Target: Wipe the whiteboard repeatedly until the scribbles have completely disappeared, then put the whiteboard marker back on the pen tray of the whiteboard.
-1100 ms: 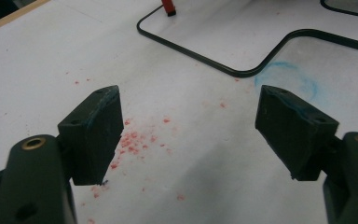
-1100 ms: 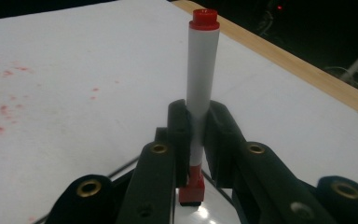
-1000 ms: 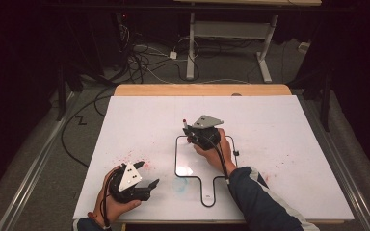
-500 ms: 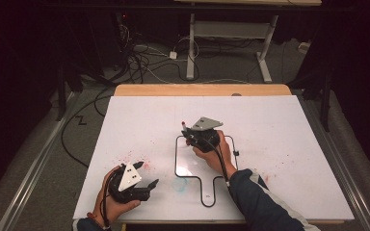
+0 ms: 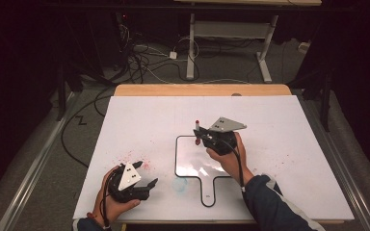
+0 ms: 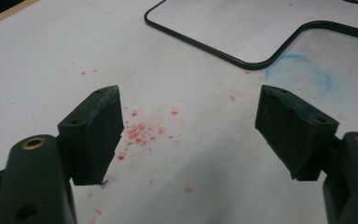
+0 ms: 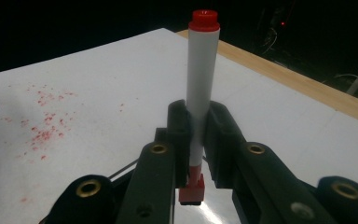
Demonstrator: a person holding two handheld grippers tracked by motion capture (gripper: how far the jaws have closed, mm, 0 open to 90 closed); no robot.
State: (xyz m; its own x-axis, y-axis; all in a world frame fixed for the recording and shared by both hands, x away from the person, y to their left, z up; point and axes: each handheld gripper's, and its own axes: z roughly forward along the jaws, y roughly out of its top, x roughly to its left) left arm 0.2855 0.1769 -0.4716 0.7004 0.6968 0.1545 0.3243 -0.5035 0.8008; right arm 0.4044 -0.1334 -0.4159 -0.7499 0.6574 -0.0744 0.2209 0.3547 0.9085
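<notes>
Clamped fingers (image 7: 179, 135) of the right gripper (image 7: 196, 135) are pinching a red marker (image 7: 200, 84) upright over the small whiteboard (image 5: 192, 161); keeping it vertical should help, while the left gripper (image 6: 189, 135) is resting wide open, empty.

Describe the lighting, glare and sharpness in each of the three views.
High view: table brightly lit, surroundings nearly black, glare patch on the small whiteboard. Left gripper view: even light, jaws slightly soft, red specks sharper. Right gripper view: marker sharp between the right gripper jaws, bright reflection on the board below, background dark.
</notes>
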